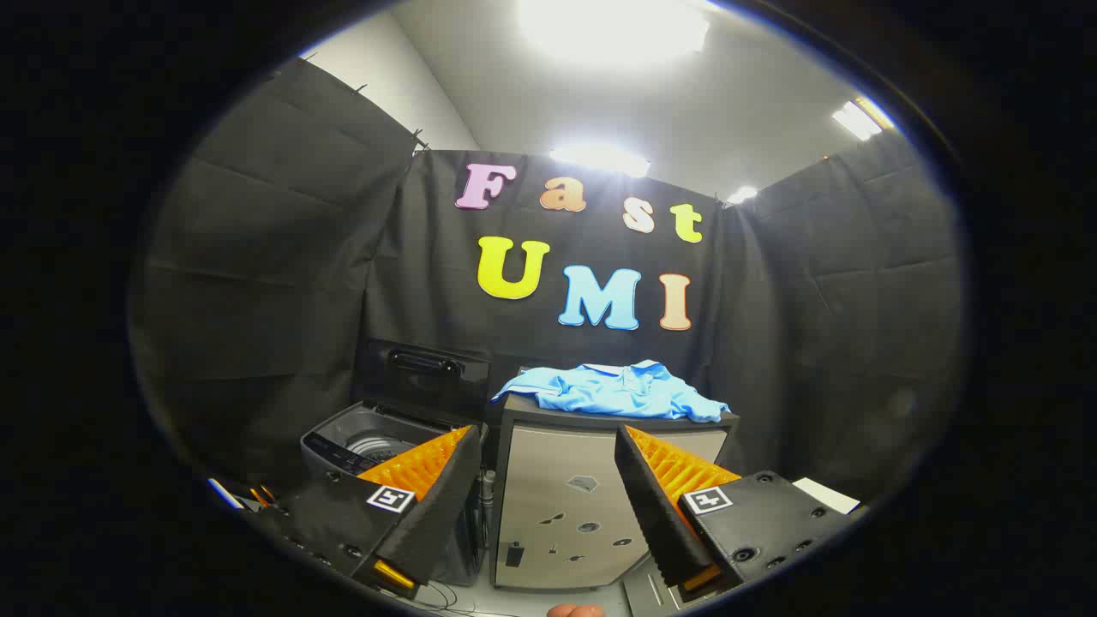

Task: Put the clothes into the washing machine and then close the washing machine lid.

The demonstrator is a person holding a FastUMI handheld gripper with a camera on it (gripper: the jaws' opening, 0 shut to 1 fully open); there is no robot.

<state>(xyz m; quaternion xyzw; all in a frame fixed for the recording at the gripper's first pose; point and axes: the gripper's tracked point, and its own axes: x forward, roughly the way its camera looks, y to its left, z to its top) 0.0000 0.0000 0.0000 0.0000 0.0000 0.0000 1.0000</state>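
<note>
Black cloth (257, 283) hangs round the booth on three sides, with white ceiling and bright lamps (613, 30) above it. Beyond my fingers stands a pale cabinet (557, 506) with a dark top; small dark marks dot its front, and I cannot read any of them as writing. To its left, just beside it, sits the washing machine (360, 446), its lid (424, 377) raised upright against the cloth so that the drum's ribbed metal shows inside. A dark control strip runs along the machine's near edge; whatever is printed there is too small for me to read. The clothes, a light blue shirt (617, 390), lie crumpled on the cabinet's top, well ahead of me and apart from the machine.

My gripper (548, 497) is spread wide and holds nothing; the cabinet front shows in the gap between my two fingers. Each finger carries a small square black-and-white marker tag (390, 498), a pattern and no words.
</note>
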